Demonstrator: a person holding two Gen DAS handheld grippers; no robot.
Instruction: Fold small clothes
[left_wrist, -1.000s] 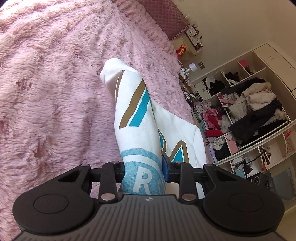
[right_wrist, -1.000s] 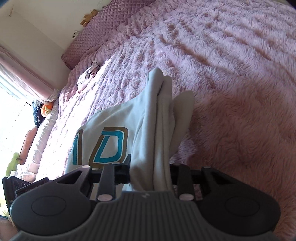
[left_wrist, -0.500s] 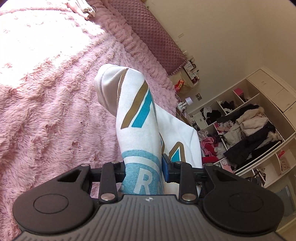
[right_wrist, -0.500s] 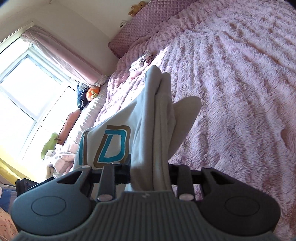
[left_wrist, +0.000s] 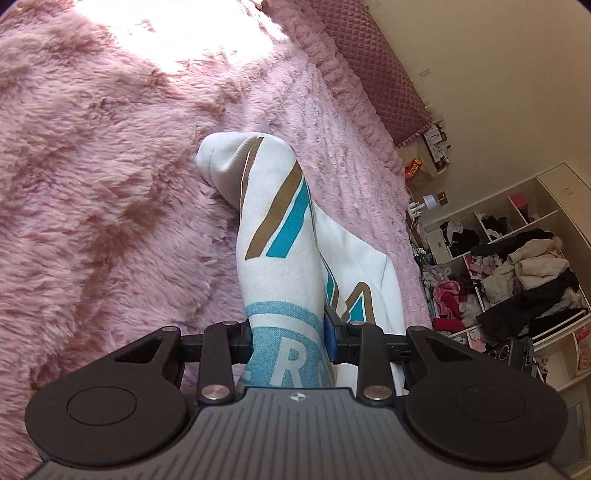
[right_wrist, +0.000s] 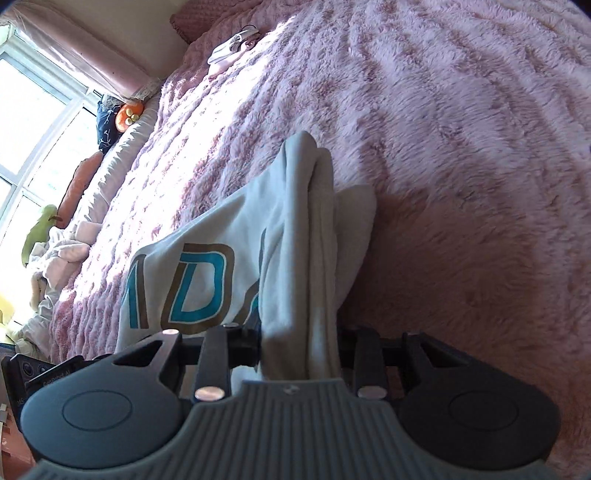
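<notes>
Garment (left_wrist: 275, 236), white with teal and brown lettering, hangs bunched between both tools over the pink bed (left_wrist: 110, 203); left gripper (left_wrist: 288, 343) pinches one gathered edge, right gripper (right_wrist: 299, 343) pinches another thick bundle of layers, and the cloth sags between them toward each tool's inner side; by my reading it is mid-fold, carried but not laid down; placing, flattening and further folds remain, and other pale clothes (right_wrist: 231, 46) wait far ahead of the right gripper.

White garment (left_wrist: 280, 236) with teal-and-brown lettering, fluffy mottled pink blanket (left_wrist: 110, 184), quilted mauve headboard (left_wrist: 369, 66)
</notes>
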